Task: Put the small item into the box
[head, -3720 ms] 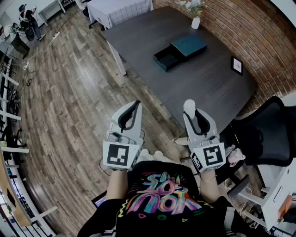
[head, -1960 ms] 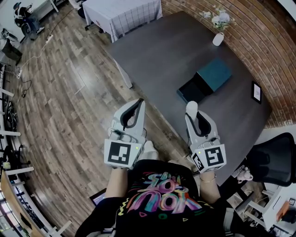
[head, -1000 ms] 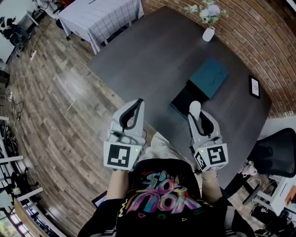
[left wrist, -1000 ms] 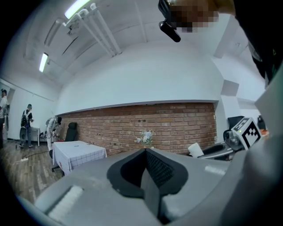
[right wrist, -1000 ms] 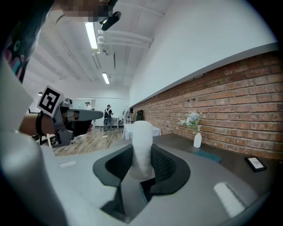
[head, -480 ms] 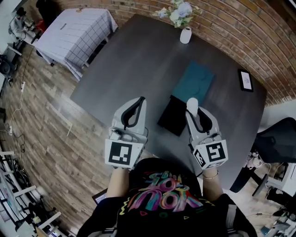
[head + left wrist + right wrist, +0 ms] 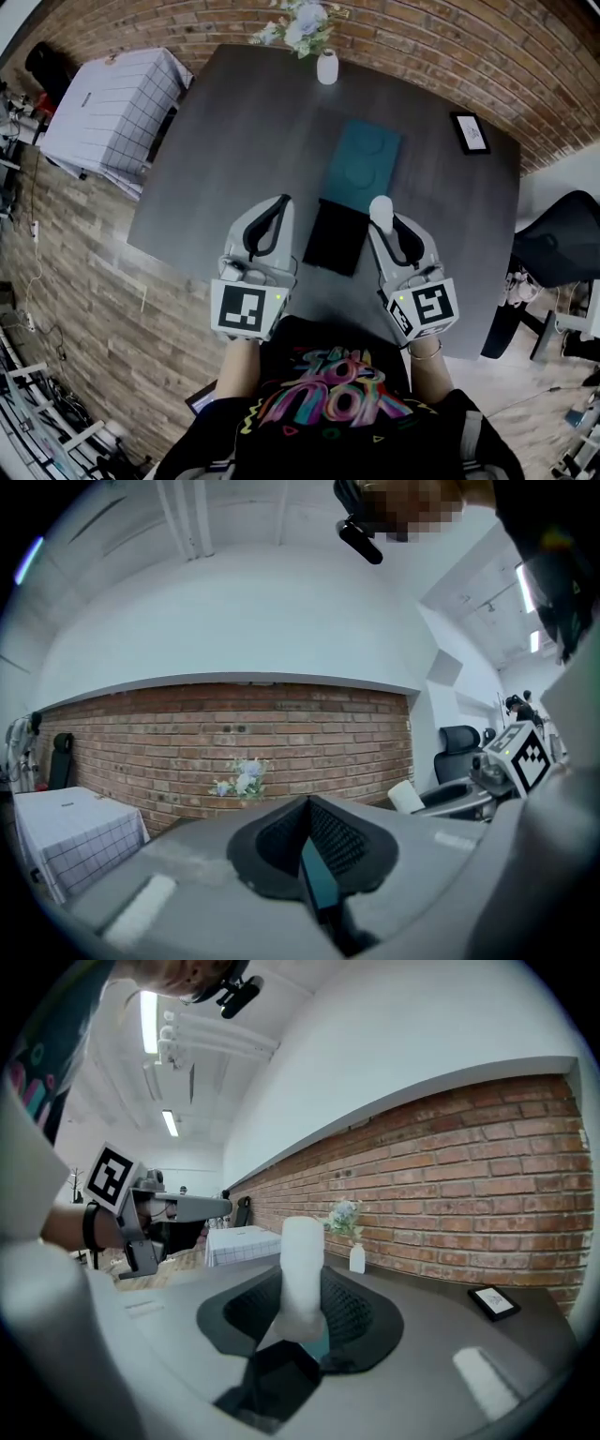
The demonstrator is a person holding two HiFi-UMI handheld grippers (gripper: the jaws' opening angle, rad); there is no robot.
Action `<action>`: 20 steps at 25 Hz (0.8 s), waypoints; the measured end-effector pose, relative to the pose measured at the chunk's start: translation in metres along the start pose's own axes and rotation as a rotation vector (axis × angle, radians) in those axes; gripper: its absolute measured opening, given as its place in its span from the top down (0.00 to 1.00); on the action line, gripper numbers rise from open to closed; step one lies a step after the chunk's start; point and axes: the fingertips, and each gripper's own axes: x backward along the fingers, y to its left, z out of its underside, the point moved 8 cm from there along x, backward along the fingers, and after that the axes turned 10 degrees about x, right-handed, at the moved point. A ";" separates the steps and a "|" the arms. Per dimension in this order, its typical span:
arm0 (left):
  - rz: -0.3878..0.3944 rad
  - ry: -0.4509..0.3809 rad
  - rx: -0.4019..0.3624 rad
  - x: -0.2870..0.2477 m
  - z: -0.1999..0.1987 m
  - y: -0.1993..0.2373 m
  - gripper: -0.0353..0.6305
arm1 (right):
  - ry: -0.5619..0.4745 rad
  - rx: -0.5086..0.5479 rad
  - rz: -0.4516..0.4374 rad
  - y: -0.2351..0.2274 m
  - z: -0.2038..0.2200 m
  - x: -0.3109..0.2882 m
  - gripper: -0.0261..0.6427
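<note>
**Item gripped, drop into the box not yet made**

My right gripper (image 7: 382, 223) is clamped on the small white cylindrical item (image 7: 380, 210), which stands upright between its jaws near the centre of the head view. My left gripper (image 7: 278, 204) has its jaws together and carries nothing. Between the two grippers and just beyond their tips sits the open black rectangular box (image 7: 336, 239). The teal flat lid (image 7: 364, 165) lies just above it in frame on the dark grey bench (image 7: 234, 122). The pick is done. I judge that carrying the item over the box and releasing it remain.
</note>
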 end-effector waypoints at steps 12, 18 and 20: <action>0.194 0.025 0.001 -0.042 -0.008 0.016 0.95 | 0.040 -0.027 0.177 0.003 -0.007 -0.004 0.77; 0.236 0.038 0.013 -0.051 -0.007 0.024 0.95 | 0.054 -0.035 0.231 0.003 -0.007 -0.007 0.77; 0.246 0.037 0.012 -0.054 -0.007 0.026 0.95 | 0.061 -0.035 0.238 0.003 -0.006 -0.009 0.77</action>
